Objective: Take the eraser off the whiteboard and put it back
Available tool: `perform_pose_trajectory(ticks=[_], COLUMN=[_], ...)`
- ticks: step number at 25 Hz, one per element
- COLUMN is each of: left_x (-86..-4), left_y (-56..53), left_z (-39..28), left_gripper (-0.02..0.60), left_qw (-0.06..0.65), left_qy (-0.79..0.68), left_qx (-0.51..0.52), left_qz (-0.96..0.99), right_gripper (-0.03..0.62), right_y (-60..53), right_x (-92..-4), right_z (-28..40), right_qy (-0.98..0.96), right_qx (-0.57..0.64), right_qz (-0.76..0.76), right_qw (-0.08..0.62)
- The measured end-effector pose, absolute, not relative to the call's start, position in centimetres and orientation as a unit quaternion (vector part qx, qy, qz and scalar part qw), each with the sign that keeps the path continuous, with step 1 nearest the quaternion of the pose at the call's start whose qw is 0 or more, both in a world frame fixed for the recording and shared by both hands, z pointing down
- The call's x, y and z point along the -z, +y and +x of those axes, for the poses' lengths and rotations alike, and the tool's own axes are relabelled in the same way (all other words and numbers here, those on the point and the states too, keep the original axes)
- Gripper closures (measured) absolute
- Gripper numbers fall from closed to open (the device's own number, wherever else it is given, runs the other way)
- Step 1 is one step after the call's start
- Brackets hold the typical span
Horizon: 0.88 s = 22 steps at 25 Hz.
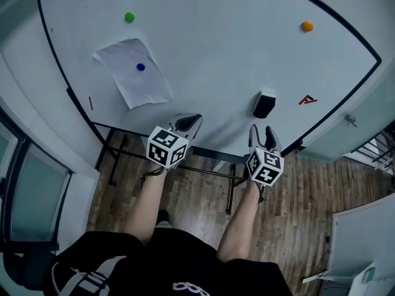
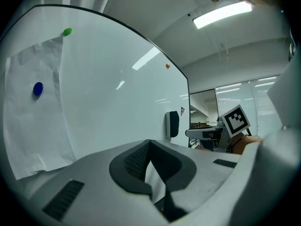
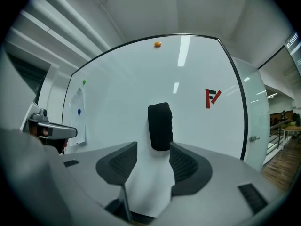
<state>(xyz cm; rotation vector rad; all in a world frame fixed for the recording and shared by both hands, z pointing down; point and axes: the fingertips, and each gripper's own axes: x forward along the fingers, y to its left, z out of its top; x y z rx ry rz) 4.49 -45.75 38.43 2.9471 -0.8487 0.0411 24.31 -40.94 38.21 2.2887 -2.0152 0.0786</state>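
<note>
Eraser (image 3: 160, 126) sticks on whiteboard (image 1: 216, 54). Right gripper (image 3: 154, 153) is just short of it, jaws apart and empty, apparently aligned for grasping. Left gripper (image 2: 150, 145) is closed and idle.

The eraser (image 1: 264, 105) sticks out from the whiteboard (image 1: 216, 54) straight ahead of the right gripper (image 1: 262, 131), with clear air between its spread jaws and the block. Bare board lies wide open between the eraser and the paper sheet (image 1: 133, 82), which is pinned flat by a blue magnet (image 1: 141, 67). The left gripper (image 1: 190, 121) hangs before that stretch, near the sheet's lower corner. A green magnet (image 1: 129, 17) and an orange magnet (image 1: 307, 26) are small bumps high up, well apart from both grippers. Under the board's lower edge the stand's bars (image 1: 203, 172) cross the way.
</note>
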Motion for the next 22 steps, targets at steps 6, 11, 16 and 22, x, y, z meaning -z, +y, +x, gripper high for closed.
perform_pose_trajectory(ticks=[6, 11, 16, 22], left_x=[-38.4, -38.4, -38.4, -37.9], left_y=[-47.6, -48.6, -49.5, -50.7], left_z=[4.6, 5.8, 7.0, 7.6], left_gripper=[0.561, 0.561, 0.561, 0.561], left_qw=[0.035, 0.035, 0.034, 0.024], left_qy=[-0.249, -0.231, -0.232, -0.253], left_qx=[-0.015, -0.014, -0.011, -0.009], left_qz=[0.968, 0.972, 0.972, 0.967], right_gripper=[0.352, 0.333, 0.319, 0.307], right_y=[-42.1, -43.1, -44.4, -46.8], right_x=[-38.5, -38.0, -37.6, -37.2], right_z=[24.7, 25.0, 26.5, 26.9], right_qy=[-0.625, -0.613, -0.605, -0.617], right_qx=[-0.030, -0.023, -0.021, -0.018], right_qz=[0.778, 0.788, 0.794, 0.785], right_qw=[0.046, 0.051, 0.050, 0.047])
